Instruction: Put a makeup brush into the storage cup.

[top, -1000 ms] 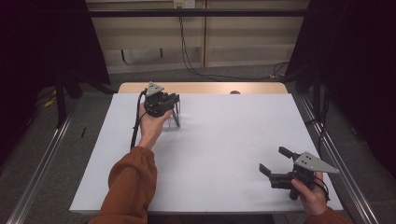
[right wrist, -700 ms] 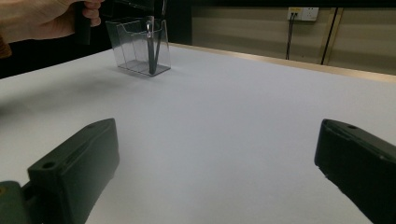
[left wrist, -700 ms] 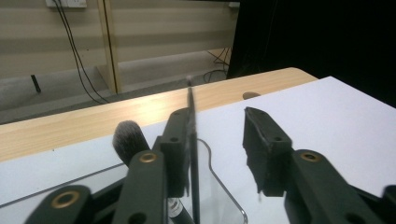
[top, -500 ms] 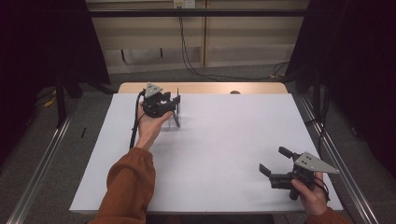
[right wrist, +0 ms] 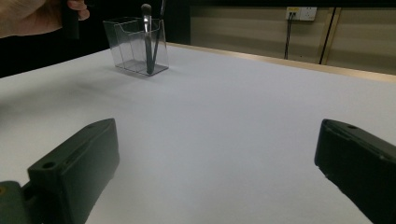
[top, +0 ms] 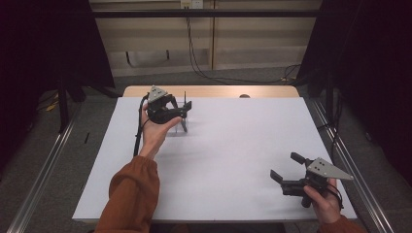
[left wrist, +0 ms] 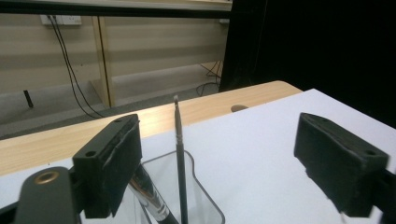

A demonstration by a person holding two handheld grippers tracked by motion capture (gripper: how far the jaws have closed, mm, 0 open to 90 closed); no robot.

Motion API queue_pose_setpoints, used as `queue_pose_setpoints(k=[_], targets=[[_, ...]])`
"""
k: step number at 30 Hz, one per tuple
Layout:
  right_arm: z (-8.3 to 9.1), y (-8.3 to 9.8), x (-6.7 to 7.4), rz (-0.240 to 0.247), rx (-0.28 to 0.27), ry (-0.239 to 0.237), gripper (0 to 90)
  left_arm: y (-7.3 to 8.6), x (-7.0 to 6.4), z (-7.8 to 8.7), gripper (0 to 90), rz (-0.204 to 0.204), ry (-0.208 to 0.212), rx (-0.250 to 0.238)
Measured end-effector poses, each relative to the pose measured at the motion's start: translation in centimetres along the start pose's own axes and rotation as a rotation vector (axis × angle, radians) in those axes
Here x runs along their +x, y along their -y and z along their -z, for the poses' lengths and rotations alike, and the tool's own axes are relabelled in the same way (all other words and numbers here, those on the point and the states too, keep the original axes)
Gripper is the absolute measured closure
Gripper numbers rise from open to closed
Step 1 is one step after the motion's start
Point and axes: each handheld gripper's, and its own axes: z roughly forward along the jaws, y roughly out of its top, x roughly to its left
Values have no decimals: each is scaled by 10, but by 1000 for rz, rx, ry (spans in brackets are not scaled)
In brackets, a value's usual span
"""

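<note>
Now that the left hand-held gripper (top: 183, 116) has just been opening its jaws, the thin brush (left wrist: 179, 158) stands free in the clear holder (right wrist: 136, 45), leaning on its rim, with no pad pressing on it. In the left gripper view the brush rises between the two pads, nearer the left one, and I see a gap on both sides. A second, thicker brush (right wrist: 147, 37) sits in the same holder. My read: the drop-off is done, and what's left is backing the gripper out without knocking the thin brush.

Compared with a second ago, the left hand sits in almost the same spot over the holder, at the far left of the white bench (top: 233, 160); only the jaws differ.

Left hand-held gripper: wide open, holding nothing, jaws straddling the brush tip.

Right hand-held gripper (top: 286, 171): wide open too, empty, parked near the front right corner of the bench, well apart from the holder. Nothing between its pads in the right gripper view, just bare bench.
</note>
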Motion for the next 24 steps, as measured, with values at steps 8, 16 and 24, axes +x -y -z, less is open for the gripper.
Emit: queue_pose_setpoints(k=[8, 16, 24], targets=[[-3, 1, -4, -10, 3, 3, 0, -3, -5, 8, 68, 12, 50, -21], [-2, 0, -4, -8, 2, -2, 0, 0, -5, 17, 33, -14, 55, -18], [-1, 0, -2, -3, -1, 0, 0, 1, -6, 28, 16, -35, 59, -4]])
